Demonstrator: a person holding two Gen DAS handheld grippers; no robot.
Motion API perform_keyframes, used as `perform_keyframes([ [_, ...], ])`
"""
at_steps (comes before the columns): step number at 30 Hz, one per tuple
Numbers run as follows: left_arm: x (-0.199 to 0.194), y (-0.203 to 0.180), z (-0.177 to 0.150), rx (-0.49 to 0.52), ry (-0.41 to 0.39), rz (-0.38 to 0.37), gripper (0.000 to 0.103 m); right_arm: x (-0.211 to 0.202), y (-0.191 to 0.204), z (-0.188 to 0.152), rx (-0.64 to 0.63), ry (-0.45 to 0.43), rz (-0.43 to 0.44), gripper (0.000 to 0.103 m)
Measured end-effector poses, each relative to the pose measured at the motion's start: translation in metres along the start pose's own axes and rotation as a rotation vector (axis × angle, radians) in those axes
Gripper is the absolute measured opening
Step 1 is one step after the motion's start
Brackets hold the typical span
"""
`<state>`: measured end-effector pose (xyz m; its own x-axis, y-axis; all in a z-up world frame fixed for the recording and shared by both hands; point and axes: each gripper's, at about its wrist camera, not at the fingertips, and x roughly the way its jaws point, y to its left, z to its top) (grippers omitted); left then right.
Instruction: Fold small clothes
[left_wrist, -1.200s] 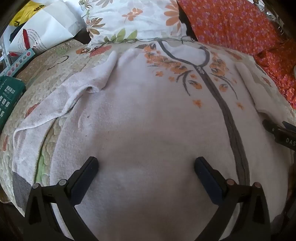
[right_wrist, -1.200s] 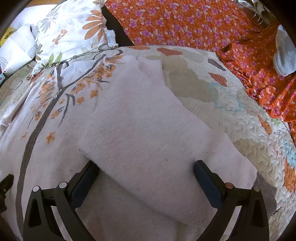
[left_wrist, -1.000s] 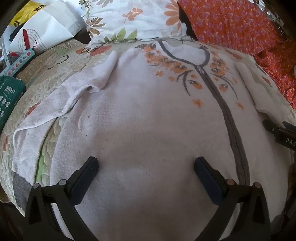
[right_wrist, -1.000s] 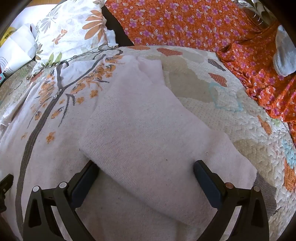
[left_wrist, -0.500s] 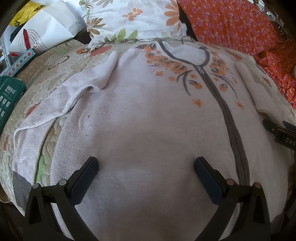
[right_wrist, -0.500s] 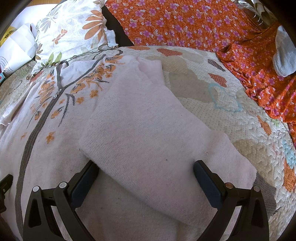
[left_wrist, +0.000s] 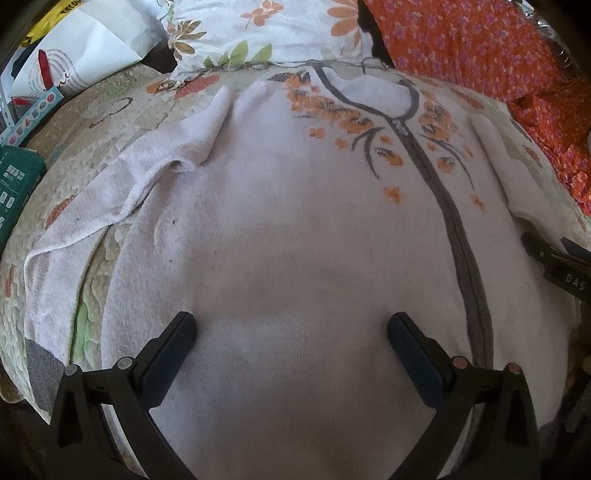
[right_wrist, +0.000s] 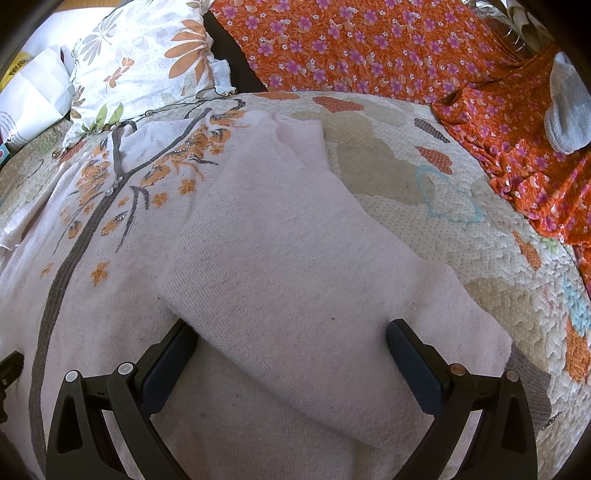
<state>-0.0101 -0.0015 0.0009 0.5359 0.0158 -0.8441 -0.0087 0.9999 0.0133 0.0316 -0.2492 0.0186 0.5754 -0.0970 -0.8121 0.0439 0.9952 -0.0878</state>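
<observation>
A pale pink cardigan (left_wrist: 288, 236) with a grey zip band and orange flower embroidery lies front-up on a quilted bed. Its one sleeve (left_wrist: 122, 199) trails out to the left over the quilt, grey cuff near the bed edge. My left gripper (left_wrist: 291, 328) is open and empty, low over the cardigan's lower body. In the right wrist view the cardigan's (right_wrist: 110, 258) other sleeve (right_wrist: 295, 266) lies folded across the body. My right gripper (right_wrist: 291, 332) is open with its fingers either side of that sleeve, holding nothing. Its tip shows in the left wrist view (left_wrist: 554, 258).
A floral pillow (left_wrist: 258, 33) and orange flowered cloth (right_wrist: 369, 48) lie at the head of the bed. White bags (left_wrist: 85, 62) and a green box (left_wrist: 14, 184) sit at the left. A grey-white sock (right_wrist: 567, 110) lies far right. Bare quilt (right_wrist: 461, 229) lies right of the sleeve.
</observation>
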Motion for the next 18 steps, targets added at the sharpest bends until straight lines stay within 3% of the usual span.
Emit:
perform_keyframes([
  [18, 0.0006, -0.0004, 0.0013, 0.000, 0.009, 0.003, 0.103, 0.0004, 0.0010, -0.0001, -0.001, -0.002, -0.002, 0.103],
])
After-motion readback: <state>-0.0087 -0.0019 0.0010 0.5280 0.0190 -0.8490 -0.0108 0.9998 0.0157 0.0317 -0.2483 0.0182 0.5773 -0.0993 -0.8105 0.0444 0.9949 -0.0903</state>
